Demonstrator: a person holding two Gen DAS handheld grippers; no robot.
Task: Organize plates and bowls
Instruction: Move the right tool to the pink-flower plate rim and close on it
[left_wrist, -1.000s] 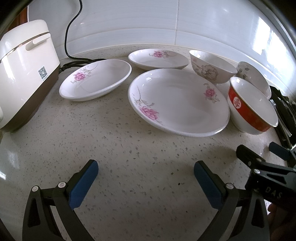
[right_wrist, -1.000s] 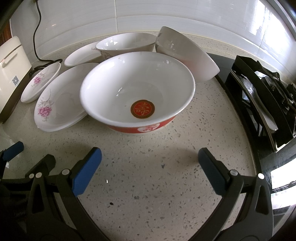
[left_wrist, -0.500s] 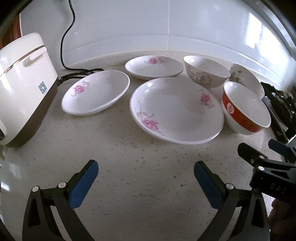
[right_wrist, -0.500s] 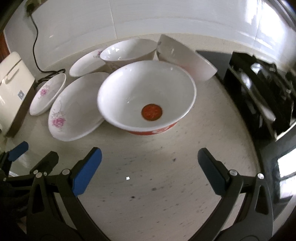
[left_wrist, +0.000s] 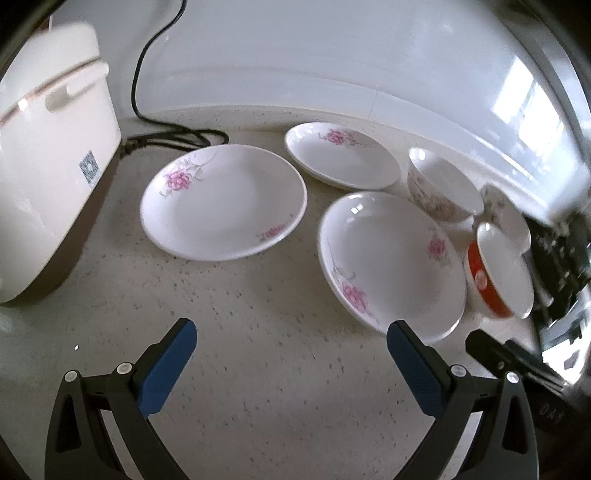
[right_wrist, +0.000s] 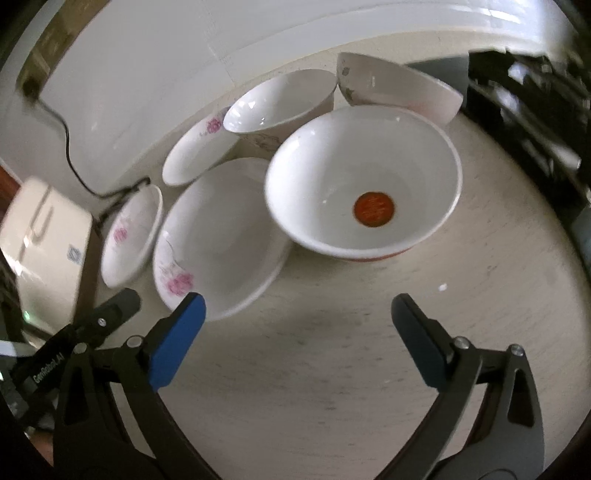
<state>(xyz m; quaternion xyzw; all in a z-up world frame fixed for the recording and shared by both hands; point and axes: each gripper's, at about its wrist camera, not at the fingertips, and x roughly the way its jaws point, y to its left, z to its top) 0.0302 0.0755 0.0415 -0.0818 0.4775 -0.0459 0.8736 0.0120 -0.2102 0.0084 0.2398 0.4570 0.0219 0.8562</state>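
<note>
In the left wrist view, the rice cooker (left_wrist: 48, 166) stood at far left. Three plates (left_wrist: 225, 203) occupied the centre, with bowls (left_wrist: 443, 192) grouped at right.

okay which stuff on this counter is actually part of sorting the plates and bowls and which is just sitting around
Part of the job: three floral plates, red bowl, two white bowls.

Just there: rice cooker, its black cord, stove.

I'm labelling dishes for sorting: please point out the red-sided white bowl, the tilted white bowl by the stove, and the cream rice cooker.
Red-sided white bowl (right_wrist: 364, 192): right wrist view, inner wall.
Tilted white bowl (right_wrist: 399, 86): right wrist view, outer side.
Cream rice cooker (left_wrist: 44, 147): left wrist view, front face.
</note>
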